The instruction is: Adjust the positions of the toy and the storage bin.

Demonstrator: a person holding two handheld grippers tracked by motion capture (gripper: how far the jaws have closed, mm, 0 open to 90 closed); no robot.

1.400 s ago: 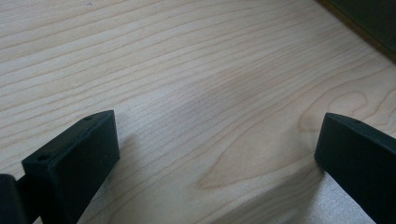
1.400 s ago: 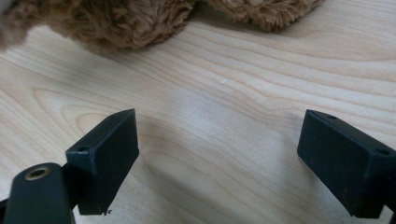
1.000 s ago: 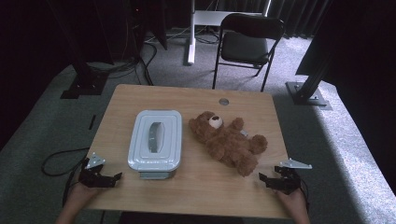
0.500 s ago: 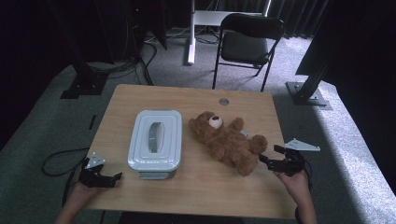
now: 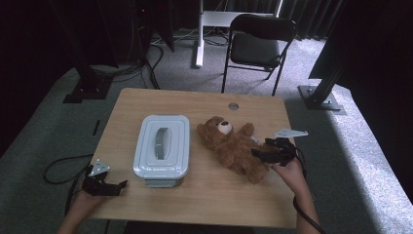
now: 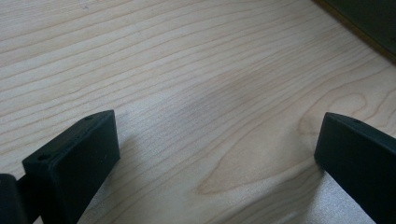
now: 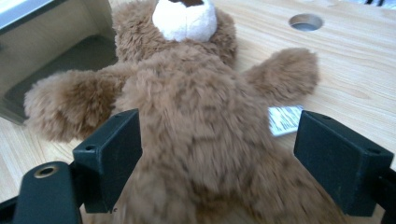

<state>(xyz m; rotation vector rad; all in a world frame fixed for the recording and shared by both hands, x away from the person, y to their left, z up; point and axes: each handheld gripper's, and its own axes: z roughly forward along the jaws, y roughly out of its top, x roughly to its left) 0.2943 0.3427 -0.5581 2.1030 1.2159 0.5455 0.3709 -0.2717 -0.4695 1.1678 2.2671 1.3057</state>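
A brown teddy bear (image 5: 233, 146) lies on its back on the wooden table (image 5: 204, 105), head toward the far side, right of a pale lidded plastic box (image 5: 162, 148). My right gripper (image 5: 267, 155) hovers open over the bear's lower body. In the right gripper view its jaws straddle the bear's belly (image 7: 205, 135) without closing, and a white tag (image 7: 285, 119) shows beside the bear. My left gripper (image 5: 109, 186) rests open at the table's near left corner, with bare wood (image 6: 210, 116) between its jaws.
A round cable hole (image 5: 233, 106) sits near the table's far edge. A black folding chair (image 5: 260, 46) stands behind the table, with stand bases (image 5: 321, 97) on the carpet at both sides. A cable (image 5: 63, 168) trails off the left gripper.
My right gripper has moved from the table's near right corner leftward and forward, onto the bear's lower body. The left gripper has stayed put.
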